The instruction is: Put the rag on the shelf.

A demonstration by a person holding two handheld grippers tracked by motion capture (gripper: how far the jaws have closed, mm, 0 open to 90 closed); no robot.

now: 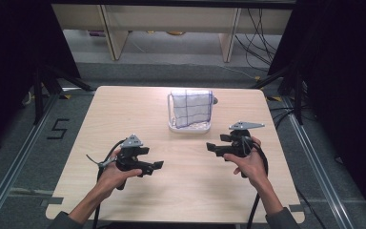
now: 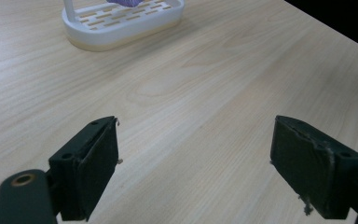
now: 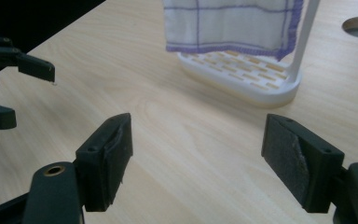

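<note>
A pale wooden table (image 1: pixel 181 191) is seen mid-frame over grey floor (image 1: pixel 9 157). A checked cloth (image 1: pixel 190 107) is draped on a white rack (image 1: pixel 190 128) at upper centre. Left gripper (image 1: pixel 158 165) and right gripper (image 1: pixel 209 147) are held wide, empty.

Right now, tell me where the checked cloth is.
In the high view the checked cloth hangs on the white rack at the table's far middle, beyond both grippers; the right gripper view shows it draped above the slotted base.
</note>
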